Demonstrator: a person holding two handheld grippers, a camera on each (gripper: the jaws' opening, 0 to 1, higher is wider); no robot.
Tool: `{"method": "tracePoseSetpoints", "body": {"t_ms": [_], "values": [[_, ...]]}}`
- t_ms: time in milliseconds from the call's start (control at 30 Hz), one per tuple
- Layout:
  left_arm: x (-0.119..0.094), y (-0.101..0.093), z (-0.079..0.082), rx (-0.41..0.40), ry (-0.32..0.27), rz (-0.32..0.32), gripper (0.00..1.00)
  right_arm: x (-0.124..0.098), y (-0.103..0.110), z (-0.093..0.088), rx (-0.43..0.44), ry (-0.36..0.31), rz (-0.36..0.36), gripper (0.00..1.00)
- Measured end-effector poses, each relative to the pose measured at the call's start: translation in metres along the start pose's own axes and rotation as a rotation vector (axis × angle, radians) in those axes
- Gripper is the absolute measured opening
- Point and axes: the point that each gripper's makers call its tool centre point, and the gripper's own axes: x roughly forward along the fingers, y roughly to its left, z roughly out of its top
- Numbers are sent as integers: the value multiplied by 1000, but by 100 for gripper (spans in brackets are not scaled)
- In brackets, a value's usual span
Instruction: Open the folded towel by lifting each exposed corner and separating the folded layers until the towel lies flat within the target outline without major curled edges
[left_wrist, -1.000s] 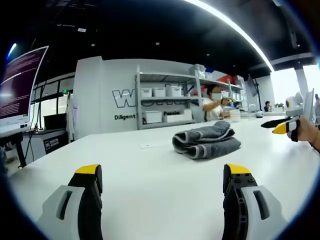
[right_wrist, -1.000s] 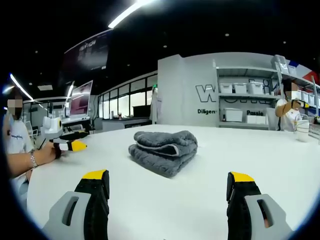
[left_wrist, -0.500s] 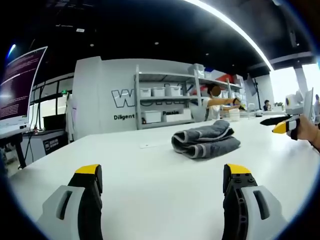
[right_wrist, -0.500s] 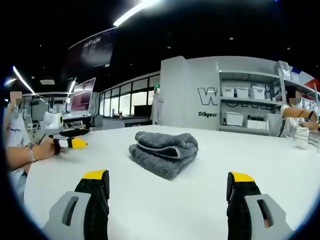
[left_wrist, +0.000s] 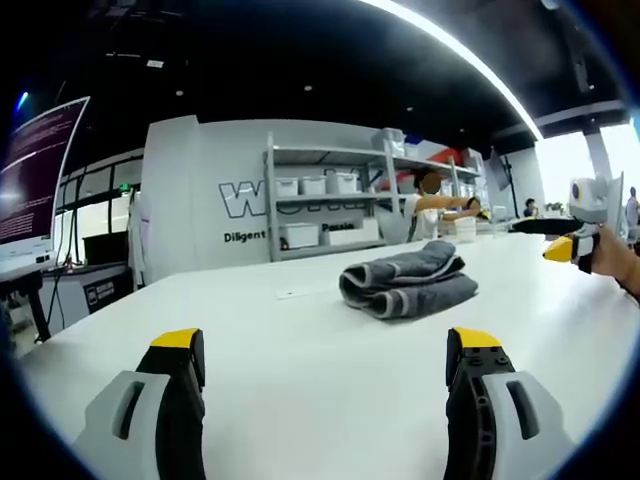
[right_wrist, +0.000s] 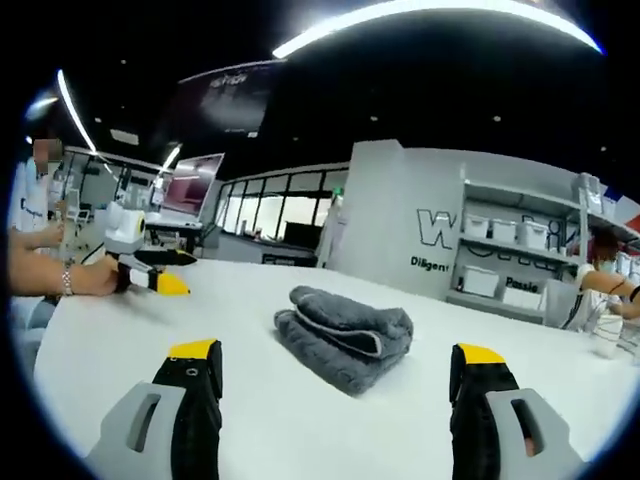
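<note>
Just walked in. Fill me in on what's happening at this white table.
A person holds a gripper in each hand over a white table. A folded grey terry towel lies on it, untouched, layers stacked. The left gripper and right gripper both sit open and short of the towel, facing it from different sides. No corner has been lifted yet. Behind, another person stands by grey shelving with white bins.

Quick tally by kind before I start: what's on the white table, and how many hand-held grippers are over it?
Grey folded towel: 1
Hand-held grippers: 2, left hand-held gripper and right hand-held gripper, both open
Total: 3
</note>
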Motion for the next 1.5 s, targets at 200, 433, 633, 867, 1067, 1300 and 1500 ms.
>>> {"method": "tracePoseSetpoints", "body": {"t_ms": [200,433,633,867,1067,1300,1500], "values": [[0,0,0,-4,0,0,99,19,21,6,-57,5,40,86],[0,-1,-1,0,3,-4,99,32,32,0,-82,37,65,80],[0,-4,-1,12,7,-11,99,42,31,-4,-94,38,58,71],[-4,-18,-4,52,16,-30,98,60,50,-12,-164,87,114,64],[-9,-20,-3,37,6,-44,98,76,62,-18,-203,149,109,58],[-12,-32,-3,73,9,-62,98,94,65,-31,-245,232,79,42],[-7,-30,-4,78,10,-72,98,105,60,-42,-283,276,49,33]]}}
